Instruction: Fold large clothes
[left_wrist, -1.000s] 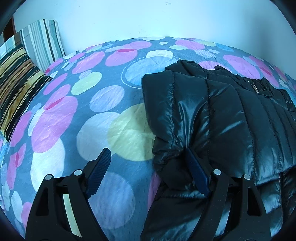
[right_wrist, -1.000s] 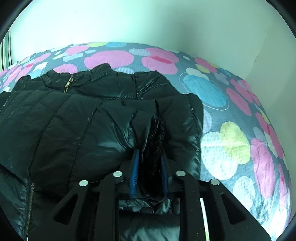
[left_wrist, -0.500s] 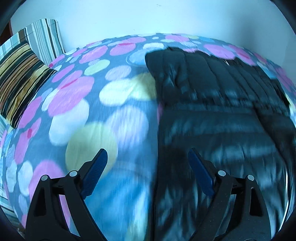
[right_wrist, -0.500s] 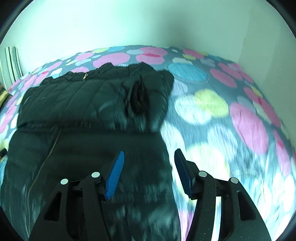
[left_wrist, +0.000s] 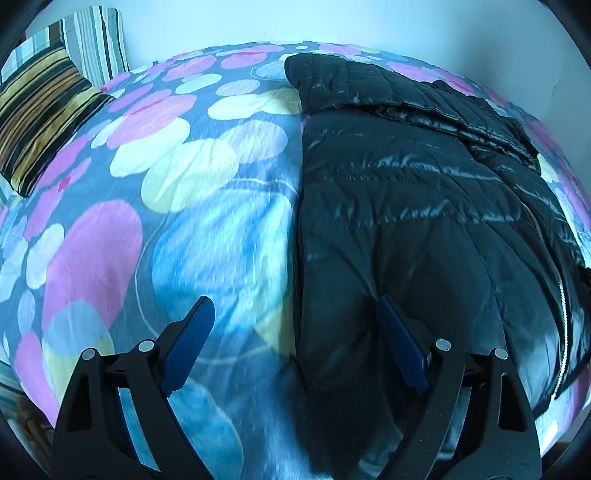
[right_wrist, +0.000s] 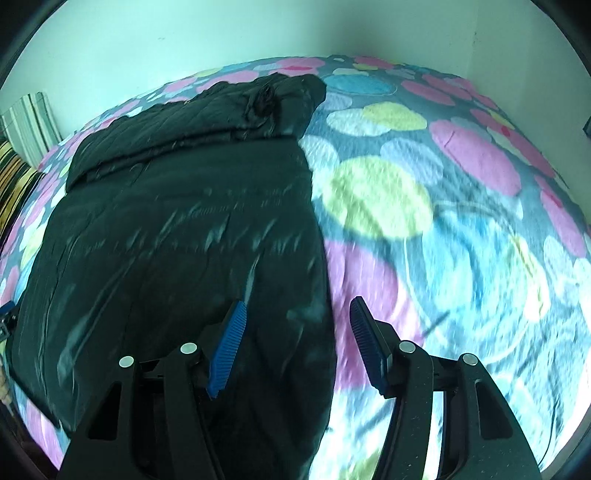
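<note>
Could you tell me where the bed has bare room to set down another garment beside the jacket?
The bedspread lies bare between the black jacket and the striped pillows. In the right wrist view another wide bare stretch runs from the jacket's other edge to the wall corner. The middle is taken by the jacket, its sleeves folded in near the collar.

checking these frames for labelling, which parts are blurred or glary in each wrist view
Left wrist view: motion smear over the near bedsheet, streaky glare on the black puffer jacket, striped pillow fairly sharp, fisheye bulge. Right wrist view: green-tinted; bedsheet and jacket both smeared near the gripper, far sleeve cuff clearer.
</note>
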